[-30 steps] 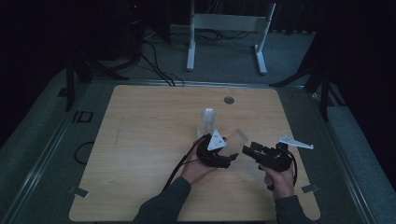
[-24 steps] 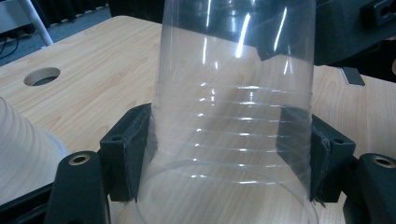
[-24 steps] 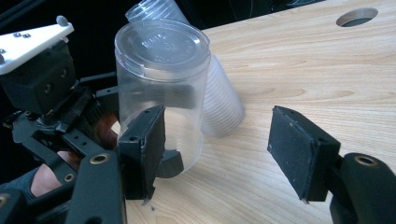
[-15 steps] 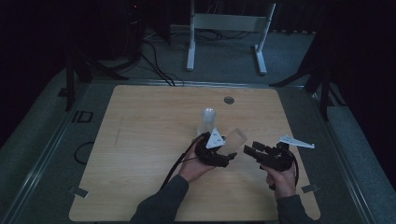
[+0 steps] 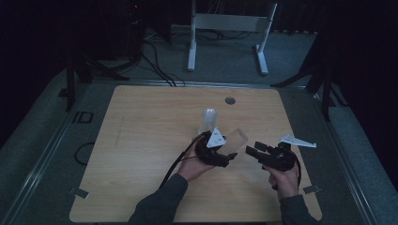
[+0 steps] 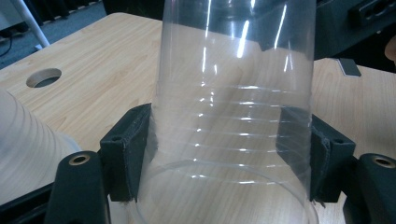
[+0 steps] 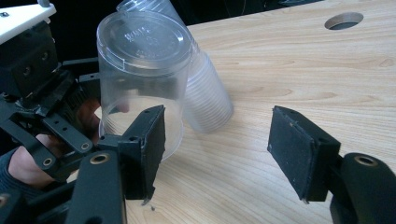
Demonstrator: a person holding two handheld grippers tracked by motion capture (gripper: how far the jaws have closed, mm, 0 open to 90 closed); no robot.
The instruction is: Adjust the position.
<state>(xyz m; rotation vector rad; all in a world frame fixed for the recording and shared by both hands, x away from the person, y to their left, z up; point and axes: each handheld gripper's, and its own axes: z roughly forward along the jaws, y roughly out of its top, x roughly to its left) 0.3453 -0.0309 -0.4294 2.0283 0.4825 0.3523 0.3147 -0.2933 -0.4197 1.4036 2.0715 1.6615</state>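
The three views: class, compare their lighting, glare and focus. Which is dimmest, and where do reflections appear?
High view: dimmest, room nearly black, table underexposed, clear cup barely distinguishable. Left gripper view: brighter, white glare streaks down the cup in the left claw; stack of cups at the edge is soft. Right gripper view: evenly lit, cup base lettering readable, right claw slightly soft.

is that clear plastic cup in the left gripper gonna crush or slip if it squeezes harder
The clear cup looks thin-walled, so harder squeezing by the left gripper would probably dent it. Its glossy, tapered wall may slip. It is likely very light and, set down, easy to tip.
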